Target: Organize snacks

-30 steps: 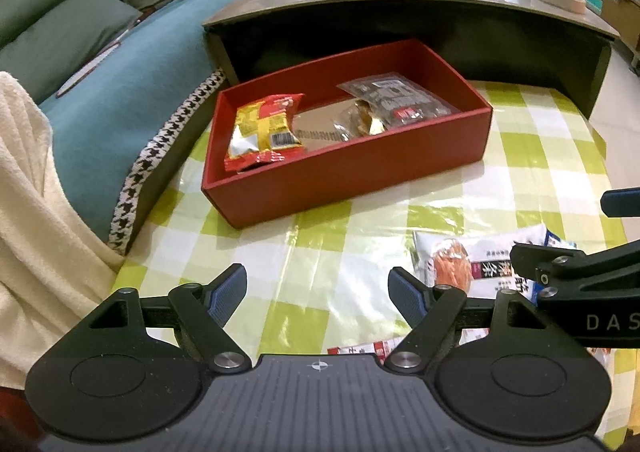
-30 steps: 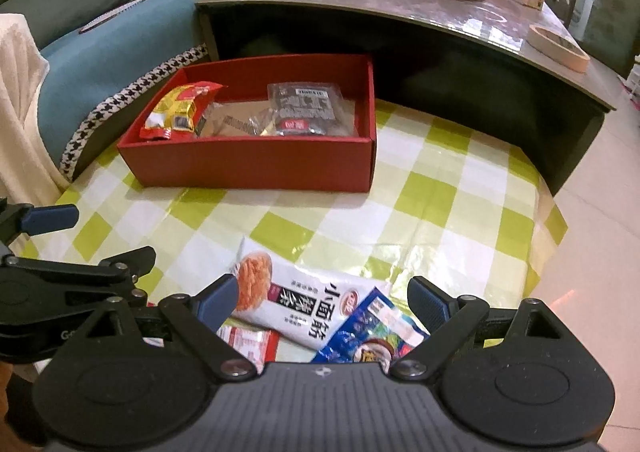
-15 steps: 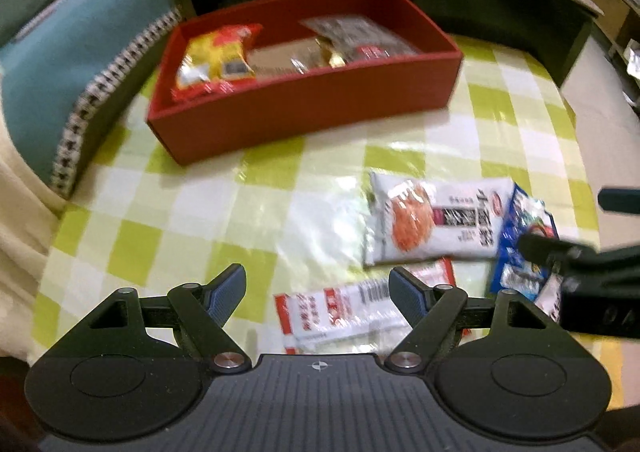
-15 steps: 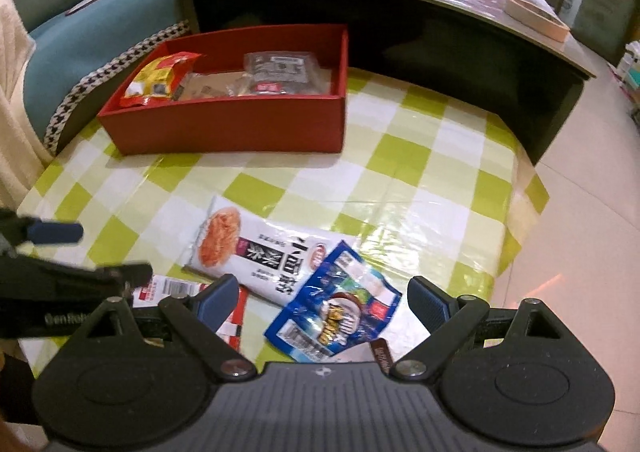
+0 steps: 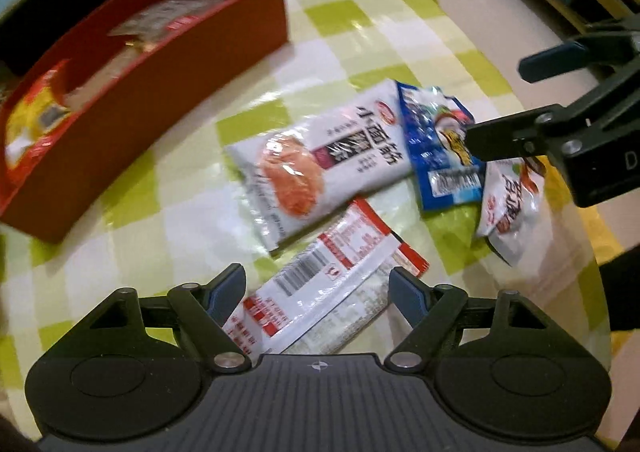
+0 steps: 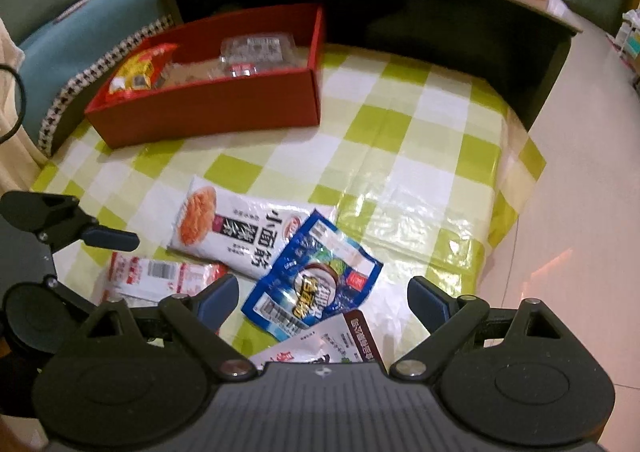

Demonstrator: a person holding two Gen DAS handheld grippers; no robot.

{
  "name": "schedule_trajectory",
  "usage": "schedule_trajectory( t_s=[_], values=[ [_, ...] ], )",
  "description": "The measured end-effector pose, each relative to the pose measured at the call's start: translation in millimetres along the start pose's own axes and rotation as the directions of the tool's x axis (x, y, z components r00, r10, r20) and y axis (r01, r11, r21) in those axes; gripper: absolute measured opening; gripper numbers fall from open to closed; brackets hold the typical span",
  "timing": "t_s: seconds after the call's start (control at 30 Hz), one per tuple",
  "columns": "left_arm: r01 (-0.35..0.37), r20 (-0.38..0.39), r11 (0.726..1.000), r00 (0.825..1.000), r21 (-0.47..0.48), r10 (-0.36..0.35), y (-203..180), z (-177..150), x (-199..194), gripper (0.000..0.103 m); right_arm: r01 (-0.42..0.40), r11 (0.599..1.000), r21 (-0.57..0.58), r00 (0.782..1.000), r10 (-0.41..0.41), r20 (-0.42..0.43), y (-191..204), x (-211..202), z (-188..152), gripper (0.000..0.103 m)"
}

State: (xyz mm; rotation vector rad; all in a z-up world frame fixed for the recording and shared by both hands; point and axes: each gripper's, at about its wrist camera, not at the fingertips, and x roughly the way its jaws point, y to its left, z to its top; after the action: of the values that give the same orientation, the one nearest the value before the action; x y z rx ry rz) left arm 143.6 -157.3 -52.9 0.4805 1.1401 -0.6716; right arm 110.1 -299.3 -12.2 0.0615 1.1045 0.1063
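Left wrist view: your left tool (image 5: 316,288) is spread wide, holding nothing, low in the frame over a red-and-white packet (image 5: 324,288) with a barcode lying flat between its fingers. Above it at centre lies a long white packet (image 5: 316,160) printed with an orange disc and dark characters. A blue packet (image 5: 438,156) overlaps its right end, and a white pouch (image 5: 510,208) lies at right. Your right tool (image 5: 516,100) reaches in from the right edge, also spread. The red box (image 5: 156,84) sits upper left on the green-checked tabletop (image 5: 160,212).

Right wrist view: your right tool (image 6: 322,302) is released, hovering over the crinkled, glossy blue packet (image 6: 316,284) at lower centre. The white packet (image 6: 236,232) lies left of it, the red box (image 6: 224,108) upper left, already holding a yellow-red bag (image 6: 138,70) and a clear pack (image 6: 252,52).
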Motion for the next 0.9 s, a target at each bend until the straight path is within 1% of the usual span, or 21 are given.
schedule_trajectory(
  t_s=[0.07, 0.17, 0.2, 0.23, 0.3, 0.37, 0.43, 0.53, 0.6, 0.73, 0.83, 0.9],
  values=[
    [0.052, -0.02, 0.998, 0.998, 0.02, -0.051, 0.2, -0.3, 7.9, 0.084, -0.004, 1.0, -0.007, 1.0, 0.004, -0.017, 0.4, 4.8, -0.2, 0.097],
    [0.055, -0.027, 0.992, 0.998, 0.113, -0.052, -9.1, -3.4, 14.4, 0.086, -0.004, 1.0, -0.02, 0.999, 0.003, -0.032, -0.3, 10.3, 2.4, 0.097],
    [0.052, -0.039, 0.989, 0.998, 0.135, -0.047, -10.2, -3.7, 19.0, 0.091, -0.003, 1.0, -0.02, 0.999, 0.002, -0.036, -1.4, 12.2, 4.1, 0.097],
    [0.058, -0.045, 0.989, 0.998, 0.136, -0.053, -8.6, -3.9, 23.0, 0.093, -0.003, 1.0, -0.017, 0.999, 0.002, -0.039, -2.6, 13.4, 5.6, 0.097],
    [0.07, -0.044, 0.989, 0.997, 0.127, -0.065, -5.0, -3.5, 23.2, 0.093, 0.0, 1.0, -0.013, 0.999, 0.0, -0.037, -5.2, 13.9, 8.8, 0.097],
    [0.057, -0.045, 0.989, 0.998, 0.139, -0.051, -6.2, -6.2, 22.7, 0.093, 0.003, 1.0, -0.009, 1.0, -0.003, -0.027, -8.7, 11.7, 11.1, 0.097],
    [0.045, -0.039, 0.993, 0.998, 0.107, -0.041, -5.6, -11.2, 21.9, 0.092, 0.01, 1.0, 0.012, 1.0, -0.01, -0.013, -16.0, 7.6, 12.6, 0.097],
    [0.027, -0.027, 0.997, 0.999, 0.067, -0.025, -9.4, -14.8, 19.0, 0.083, 0.017, 0.998, 0.068, 1.0, -0.017, -0.003, -29.3, 2.2, 9.7, 0.097],
    [0.013, -0.029, 0.999, 1.0, 0.031, -0.012, -9.0, -16.1, 14.3, 0.072, 0.025, 0.994, 0.107, 1.0, -0.024, -0.012, -35.7, -1.6, 2.5, 0.097],
    [0.011, -0.036, 0.999, 0.999, -0.047, -0.012, -6.0, -20.7, 7.6, 0.065, 0.021, 0.989, 0.144, 0.999, -0.016, -0.034, -34.9, -9.0, -17.0, 0.097],
    [0.007, -0.034, 0.997, 0.999, -0.081, -0.01, -3.6, -24.9, 2.5, 0.06, 0.035, 0.992, 0.118, 0.997, -0.026, -0.077, -24.4, -3.0, -29.7, 0.097],
    [0.002, -0.032, 0.995, 0.999, -0.102, -0.005, -1.7, -28.2, -2.1, 0.057, 0.06, 0.993, 0.106, 0.993, -0.049, -0.108, -19.4, 3.3, -35.3, 0.097]
  ],
)
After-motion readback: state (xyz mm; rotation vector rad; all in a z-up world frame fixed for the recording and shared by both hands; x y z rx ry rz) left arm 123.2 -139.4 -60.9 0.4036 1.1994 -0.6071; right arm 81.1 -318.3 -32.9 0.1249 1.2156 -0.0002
